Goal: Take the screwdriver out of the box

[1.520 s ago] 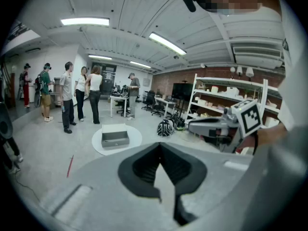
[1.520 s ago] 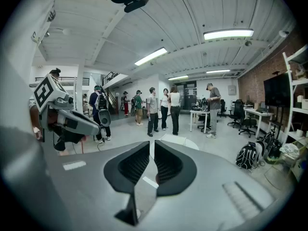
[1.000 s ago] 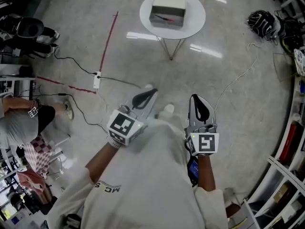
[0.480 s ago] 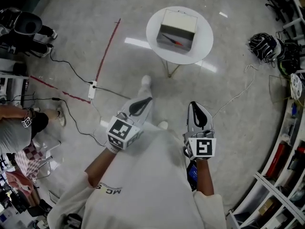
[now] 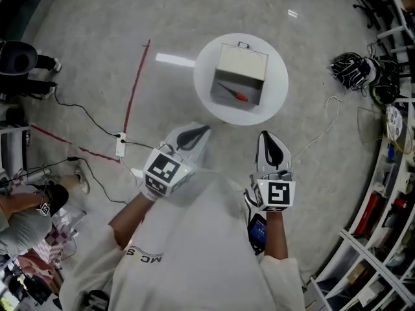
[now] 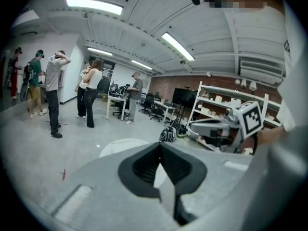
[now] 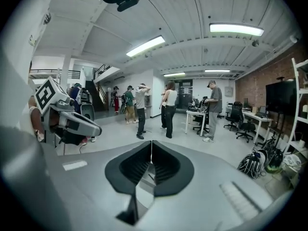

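The round white bench (image 5: 275, 102) stands on the grey floor ahead of the person, and a pale box (image 5: 242, 63) sits on its top, near the middle. The box's open side faces the person. Inside it lies the screwdriver (image 5: 235, 94), with its red handle toward the right and its dark shaft running up and to the left. It rests on the inner floor of the box, and nothing touches it.

Both grippers are held in front of the person's chest, on the near side of the bench, apart from the box. The left gripper (image 5: 198, 129) points forward and to the right, toward the bench's near edge; its marker cube (image 5: 167, 172) sits just above the hand. In the left gripper view its jaws meet at the tips, with nothing between them. The right gripper (image 5: 266, 135) points straight ahead, its marker cube (image 5: 277, 194) facing up. In the right gripper view its jaws are likewise pressed together at the tips and hold nothing.

A red tape line (image 5: 135, 86) runs along the floor to the left of the bench, and a white power strip (image 5: 120, 145) with dark cables lies near its lower end. Black helmets (image 5: 353, 70) lie on the floor to the right of the bench, beside the shelving (image 5: 382, 238). In both gripper views several people (image 7: 167, 107) stand in the open room beyond.
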Available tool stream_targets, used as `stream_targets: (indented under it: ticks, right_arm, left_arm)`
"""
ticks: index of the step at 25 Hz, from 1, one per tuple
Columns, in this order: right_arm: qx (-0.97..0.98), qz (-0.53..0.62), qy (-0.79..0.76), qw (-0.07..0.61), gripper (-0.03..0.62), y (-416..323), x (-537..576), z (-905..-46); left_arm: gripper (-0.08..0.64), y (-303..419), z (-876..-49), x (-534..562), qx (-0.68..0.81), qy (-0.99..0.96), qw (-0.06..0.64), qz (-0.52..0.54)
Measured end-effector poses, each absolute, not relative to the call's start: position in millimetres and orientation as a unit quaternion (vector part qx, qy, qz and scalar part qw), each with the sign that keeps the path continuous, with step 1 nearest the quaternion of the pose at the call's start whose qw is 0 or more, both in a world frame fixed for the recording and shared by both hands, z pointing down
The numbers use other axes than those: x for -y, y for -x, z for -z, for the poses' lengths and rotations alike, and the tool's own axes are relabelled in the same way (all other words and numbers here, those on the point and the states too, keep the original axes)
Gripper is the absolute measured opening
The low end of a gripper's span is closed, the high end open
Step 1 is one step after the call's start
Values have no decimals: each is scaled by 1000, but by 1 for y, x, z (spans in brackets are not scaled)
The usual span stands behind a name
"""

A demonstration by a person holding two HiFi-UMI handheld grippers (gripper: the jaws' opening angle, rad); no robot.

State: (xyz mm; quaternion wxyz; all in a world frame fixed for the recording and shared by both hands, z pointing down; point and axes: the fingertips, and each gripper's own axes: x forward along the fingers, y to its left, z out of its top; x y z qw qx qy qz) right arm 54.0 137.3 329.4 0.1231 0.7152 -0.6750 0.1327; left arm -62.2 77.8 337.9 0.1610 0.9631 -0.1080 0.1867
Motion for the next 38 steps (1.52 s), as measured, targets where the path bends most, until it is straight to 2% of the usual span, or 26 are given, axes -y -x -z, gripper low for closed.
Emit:
stream_targets:
  ticks: [5,8,13,22,38]
  right_arm:
    - [675,-154,-709,132,6,-74,-61,-344]
    - [684,-171,-694,149,34,-80,-35,-353]
    - [715,-180,-645,202,51,-84,1,-376]
    - [746,-221,-572,260,51,-112,35,-446]
    - [772,-278,-462,337,57,-111,66,-601]
  left_arm:
    - [0,44,-348,-8,99,-962,175,-186]
    - [0,35,-351,17,107,-959,185,-184]
    - [0,36,-349,50,143,-954,192,-180]
    - [0,18,-372,72,195,-939,208,-194]
    - [0,20,-444,80,261,-905,242,-232]
